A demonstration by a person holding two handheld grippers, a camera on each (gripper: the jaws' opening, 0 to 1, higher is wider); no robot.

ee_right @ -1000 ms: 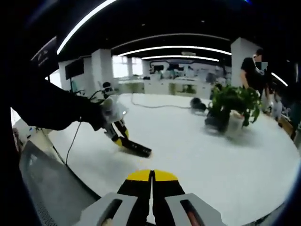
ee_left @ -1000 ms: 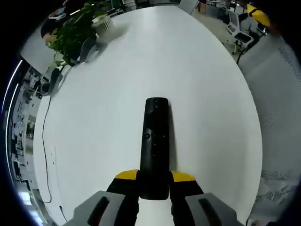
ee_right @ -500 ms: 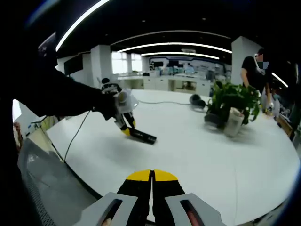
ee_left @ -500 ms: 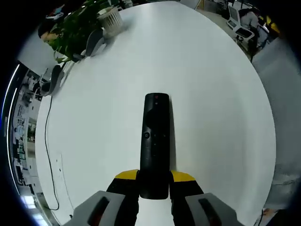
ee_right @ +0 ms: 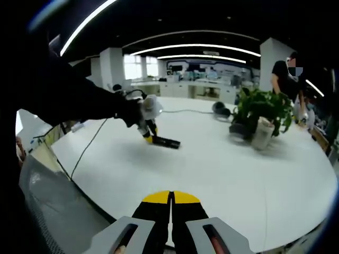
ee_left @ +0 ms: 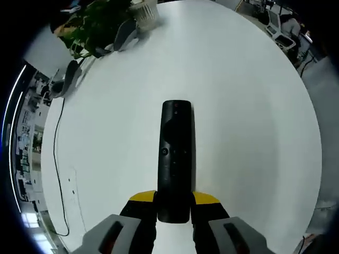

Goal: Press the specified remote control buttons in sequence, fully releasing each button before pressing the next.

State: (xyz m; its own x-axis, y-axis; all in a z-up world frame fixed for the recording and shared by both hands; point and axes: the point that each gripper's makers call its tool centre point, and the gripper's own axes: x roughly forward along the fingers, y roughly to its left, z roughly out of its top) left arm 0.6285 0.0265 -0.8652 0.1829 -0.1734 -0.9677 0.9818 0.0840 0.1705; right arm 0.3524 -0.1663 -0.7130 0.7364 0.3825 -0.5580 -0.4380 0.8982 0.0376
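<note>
In the left gripper view, the left tool [ee_left: 174,203] rises from 6 o'clock with its yellow-tipped jaws closed against the two sides of the near end of a black remote control [ee_left: 175,159]. The remote runs straight away from the jaws toward 12 o'clock, its button face turned up to the camera, with a ring-shaped key and a few small keys near its middle. Whether its far end touches the white counter [ee_left: 249,111] or hangs just above it cannot be told. A leafy potted plant [ee_left: 100,24] in a white ribbed pot [ee_left: 144,9] stands at about 11 o'clock at the far edge of the counter. A thin dark cable [ee_left: 55,159] trails along the counter's edge at 9 o'clock.

In the right gripper view, the right tool [ee_right: 170,203] sits at 6 o'clock with its yellow tips pressed together, a thin seam between them and nothing held. It is well apart from the remote [ee_right: 165,142], which shows at about 11 o'clock, gripped by the left tool [ee_right: 148,138] in a white-gloved hand [ee_right: 149,107] on a dark sleeve [ee_right: 74,95]. The plant [ee_right: 262,108] stands at 2 o'clock on the counter [ee_right: 212,169]. A person in dark clothes [ee_right: 286,74] stands behind it.
</note>
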